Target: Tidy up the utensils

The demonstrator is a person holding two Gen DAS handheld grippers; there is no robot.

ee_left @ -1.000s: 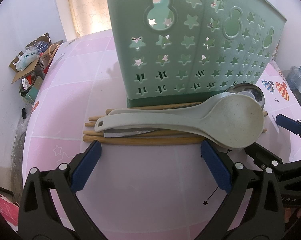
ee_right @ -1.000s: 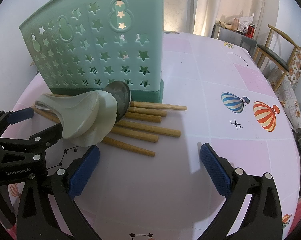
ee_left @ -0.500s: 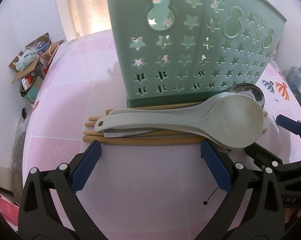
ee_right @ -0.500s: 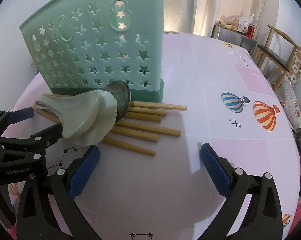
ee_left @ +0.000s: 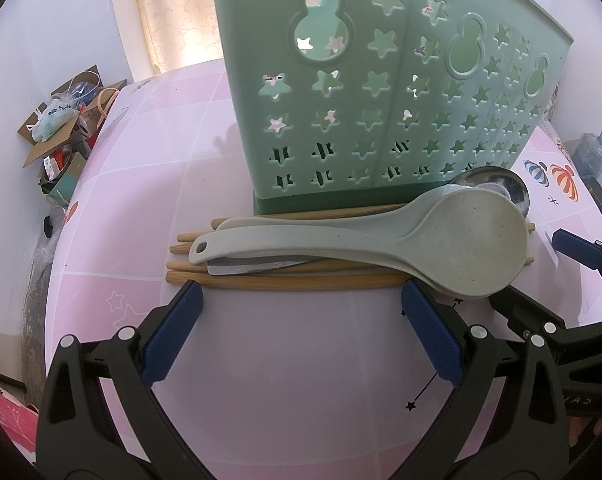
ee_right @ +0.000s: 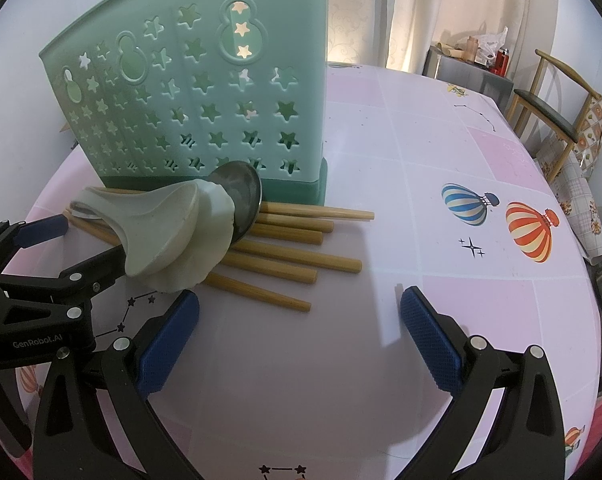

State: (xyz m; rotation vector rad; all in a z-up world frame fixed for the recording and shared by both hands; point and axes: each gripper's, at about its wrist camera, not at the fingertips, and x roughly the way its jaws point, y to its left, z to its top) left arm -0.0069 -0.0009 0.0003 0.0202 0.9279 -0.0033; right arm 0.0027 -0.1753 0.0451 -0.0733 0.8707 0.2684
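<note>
A green utensil holder (ee_left: 389, 92) (ee_right: 205, 100) with star cut-outs stands upright on the pink table. In front of it lie several wooden chopsticks (ee_left: 285, 281) (ee_right: 297, 258), with two pale rice spoons (ee_left: 441, 248) (ee_right: 173, 236) stacked over them and a metal spoon (ee_left: 497, 184) (ee_right: 241, 196) behind. A metal handle (ee_left: 253, 267) pokes out under the spoons. My left gripper (ee_left: 301, 326) is open just in front of the chopsticks, holding nothing. My right gripper (ee_right: 301, 326) is open over bare table, right of the chopstick tips.
The pink tablecloth (ee_right: 441, 152) carries balloon prints (ee_right: 529, 232). A wooden chair (ee_right: 557, 108) stands at the far right, a cardboard box of clutter (ee_left: 61, 120) beyond the left table edge, and a water bottle (ee_left: 591, 154) on the floor.
</note>
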